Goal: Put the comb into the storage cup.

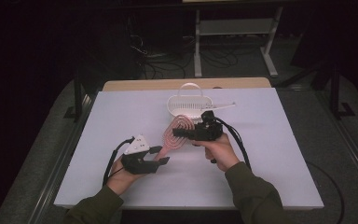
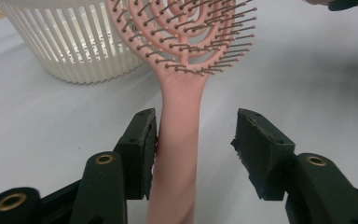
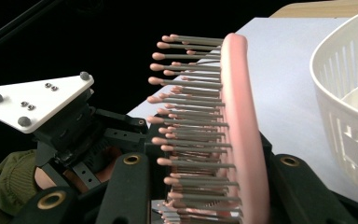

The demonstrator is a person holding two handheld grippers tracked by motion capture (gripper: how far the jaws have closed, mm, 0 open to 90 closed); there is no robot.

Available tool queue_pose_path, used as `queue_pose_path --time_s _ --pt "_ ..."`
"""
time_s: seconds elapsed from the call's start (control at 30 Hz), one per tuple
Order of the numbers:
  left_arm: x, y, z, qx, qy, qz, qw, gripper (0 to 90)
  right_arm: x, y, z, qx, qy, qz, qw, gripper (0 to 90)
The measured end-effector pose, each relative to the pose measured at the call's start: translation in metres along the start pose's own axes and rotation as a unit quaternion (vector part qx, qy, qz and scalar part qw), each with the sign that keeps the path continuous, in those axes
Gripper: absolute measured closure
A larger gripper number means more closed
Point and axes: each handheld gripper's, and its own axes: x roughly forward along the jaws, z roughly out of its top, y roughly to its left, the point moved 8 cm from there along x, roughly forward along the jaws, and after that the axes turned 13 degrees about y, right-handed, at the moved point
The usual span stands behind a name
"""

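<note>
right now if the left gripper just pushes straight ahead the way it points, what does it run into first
Its open jaws already straddle the pink brush handle, so the left gripper would probably meet the bristled head first, then the white basket.

A pink vented hairbrush [image 1: 175, 133] with ball-tipped bristles lies slanted on the white table [image 1: 270, 154], its oval head just beside a white slatted basket [image 1: 186, 105]

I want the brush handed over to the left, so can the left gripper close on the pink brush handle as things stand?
Probably yes. The pink brush's handle already lies between the left gripper's open jaws, against one pad, with nothing between. The right gripper holds the brush head, clear of the handle.
</note>
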Motion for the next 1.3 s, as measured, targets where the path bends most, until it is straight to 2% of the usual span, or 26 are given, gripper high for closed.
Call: queue_pose_path --time_s 0.37,0.5,0.67,0.83,1.03,1.3 --pt "-0.006 0.006 -0.011 -0.009 0.003 -0.029 0.9995 36.7 -0.006 -0.003 0.002 0.001 -0.008 -0.006 0.9999 62.7" --pt "-0.008 0.007 -0.015 -0.009 0.002 -0.03 0.9995 31.4 -0.007 -0.003 0.002 0.002 -0.011 -0.007 0.9999 62.8" --pt "-0.011 0.014 -0.024 -0.006 0.006 -0.013 0.9999 20.9 -0.008 -0.003 0.003 0.001 -0.012 -0.008 0.9999 62.7" --pt "-0.013 0.016 -0.03 -0.001 0.007 -0.015 0.9999 13.4 -0.01 -0.004 0.004 0.0 -0.015 -0.009 0.9999 62.7" --pt "-0.014 0.017 -0.039 -0.006 0.014 -0.023 0.9996 3.5 -0.011 -0.004 0.004 0.0 -0.016 -0.011 0.9998 62.7" --pt "-0.019 0.019 -0.05 -0.007 0.013 -0.031 0.9994 0.0 -0.013 -0.004 0.005 0.001 -0.021 -0.012 0.9997 62.7"
